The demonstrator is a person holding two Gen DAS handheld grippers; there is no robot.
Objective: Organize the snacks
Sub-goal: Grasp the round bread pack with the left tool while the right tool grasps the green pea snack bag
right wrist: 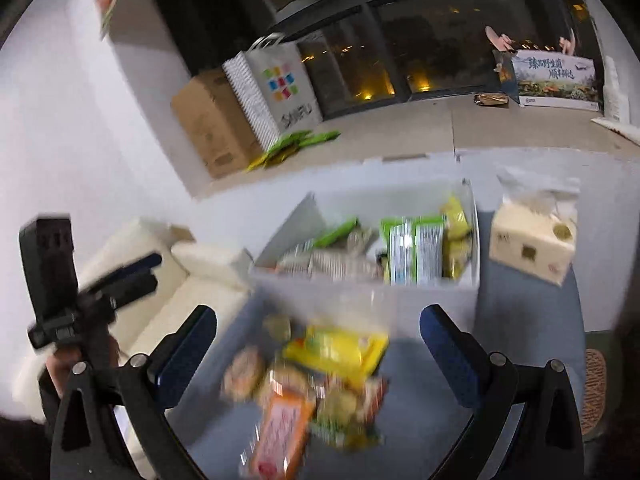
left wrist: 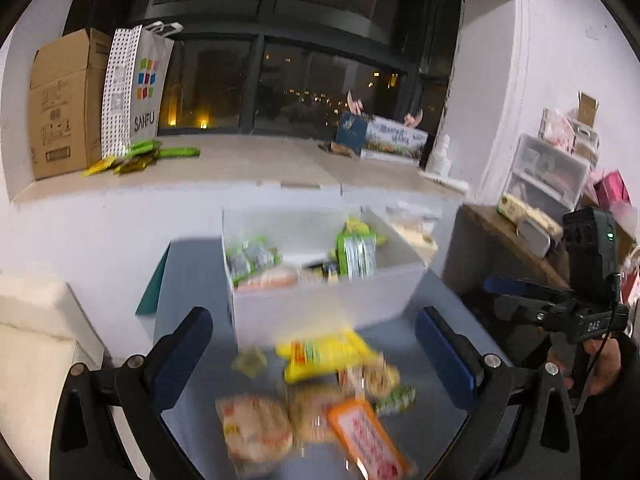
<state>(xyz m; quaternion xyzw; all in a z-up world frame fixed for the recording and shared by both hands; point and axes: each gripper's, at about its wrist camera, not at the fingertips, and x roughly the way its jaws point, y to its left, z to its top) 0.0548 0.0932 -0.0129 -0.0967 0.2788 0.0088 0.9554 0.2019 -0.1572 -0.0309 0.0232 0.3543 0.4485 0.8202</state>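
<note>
A pile of snack packets lies on the grey table [left wrist: 432, 436]: a yellow packet [left wrist: 324, 354] [right wrist: 340, 350], an orange packet [left wrist: 366, 438] [right wrist: 280, 436] and several beige ones [left wrist: 256, 428]. Behind it stands a white box [left wrist: 320, 308] [right wrist: 424, 300] holding green and yellow packets [left wrist: 356, 254] [right wrist: 416, 252]. My left gripper [left wrist: 314, 334] is open and empty above the pile. My right gripper [right wrist: 318, 334] is open and empty above the pile too. Each gripper shows in the other's view, the right one [left wrist: 520, 292] and the left one [right wrist: 132, 276].
A tissue box [right wrist: 532, 240] stands right of the white box. A cream cushion [right wrist: 160, 280] lies left of the table. The window ledge [left wrist: 260, 164] holds a cardboard box [left wrist: 64, 104], a SANFU bag [left wrist: 140, 88] and green packets [left wrist: 140, 156]. Drawers [left wrist: 548, 172] stand at right.
</note>
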